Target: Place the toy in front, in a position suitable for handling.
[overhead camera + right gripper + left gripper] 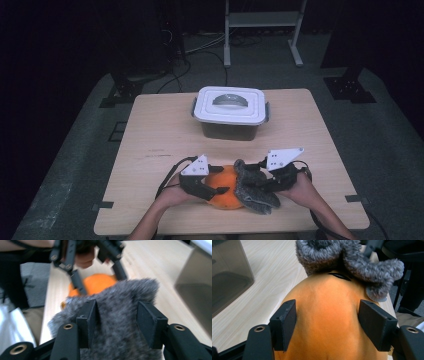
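The left gripper [327, 322] clamped the orange plush toy's [327, 315] body, its long axis pointing away toward the right gripper [116, 320], whose half-spread jaws straddled its grey fuzzy cap [120, 305].

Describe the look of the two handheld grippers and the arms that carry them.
Both the left gripper and the right gripper are black, with two flat, blocky black jaws and brass-coloured rivets at the joints. Each carries a white three-cornered plate dotted with small holes on top. Black cables trail back along the forearms, which are bare, with no sleeves showing.
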### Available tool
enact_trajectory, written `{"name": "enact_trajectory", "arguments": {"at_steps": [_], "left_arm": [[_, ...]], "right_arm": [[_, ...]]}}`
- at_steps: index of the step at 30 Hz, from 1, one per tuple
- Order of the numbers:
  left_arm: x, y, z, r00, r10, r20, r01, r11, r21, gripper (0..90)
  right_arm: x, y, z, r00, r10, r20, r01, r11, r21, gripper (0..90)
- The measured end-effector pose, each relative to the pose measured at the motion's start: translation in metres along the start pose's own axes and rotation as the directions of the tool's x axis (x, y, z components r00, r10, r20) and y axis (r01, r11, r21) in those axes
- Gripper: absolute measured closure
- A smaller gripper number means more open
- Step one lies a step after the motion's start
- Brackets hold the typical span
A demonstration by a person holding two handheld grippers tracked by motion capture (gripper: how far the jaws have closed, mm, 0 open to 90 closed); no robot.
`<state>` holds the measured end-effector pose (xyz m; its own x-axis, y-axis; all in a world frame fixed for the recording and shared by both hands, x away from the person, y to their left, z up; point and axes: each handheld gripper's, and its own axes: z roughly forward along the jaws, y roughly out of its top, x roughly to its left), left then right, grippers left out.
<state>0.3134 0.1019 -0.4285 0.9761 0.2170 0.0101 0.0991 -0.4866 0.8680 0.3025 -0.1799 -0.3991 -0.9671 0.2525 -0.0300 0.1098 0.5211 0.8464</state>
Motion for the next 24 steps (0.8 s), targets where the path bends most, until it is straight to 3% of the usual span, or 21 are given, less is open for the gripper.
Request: {"name": "enact_trajectory", "arguments": {"at_steps": [1,3,7,11,14,21,24], "left_arm": [[0.0,0.001,0.0,1.0,0.001,-0.001,-0.001,1.0,0.004,32.3],[-0.001,0.002,0.002,0.9999,0.004,-0.01,-0.003,0.9999,0.016,33.4],[-0.001,0.007,-0.005,0.9998,0.015,-0.009,-0.015,0.999,0.042,29.9],[-0.002,0.006,-0.011,0.9994,0.033,0.001,-0.033,0.9969,0.071,30.7],[0.0,0.004,-0.01,0.9998,0.016,-0.012,-0.015,0.9971,0.075,36.7],[0.005,-0.002,-0.009,0.9984,-0.02,-0.052,0.023,0.997,0.073,39.8],[0.006,-0.003,-0.007,0.997,-0.031,-0.072,0.036,0.997,0.069,40.6]], "right_arm": [[0.001,-0.002,0.003,0.9997,0.004,-0.023,-0.004,1.0,0.012,49.9],[0.002,-0.005,0.009,0.9998,-0.006,-0.021,0.006,1.0,0.026,52.8],[0.001,-0.003,0.012,0.9993,-0.037,-0.003,0.037,0.999,0.035,70.8],[-0.002,-0.008,0.008,0.9999,-0.014,0.004,0.013,0.999,0.029,73.9],[-0.006,-0.012,0.003,0.9999,0.009,0.008,-0.009,1.0,0.029,75.7],[-0.012,-0.029,-0.007,0.9967,0.05,0.064,-0.055,0.995,0.081,75.9],[-0.007,-0.023,-0.011,0.9976,0.062,0.03,-0.063,0.998,0.015,76.1]]}}
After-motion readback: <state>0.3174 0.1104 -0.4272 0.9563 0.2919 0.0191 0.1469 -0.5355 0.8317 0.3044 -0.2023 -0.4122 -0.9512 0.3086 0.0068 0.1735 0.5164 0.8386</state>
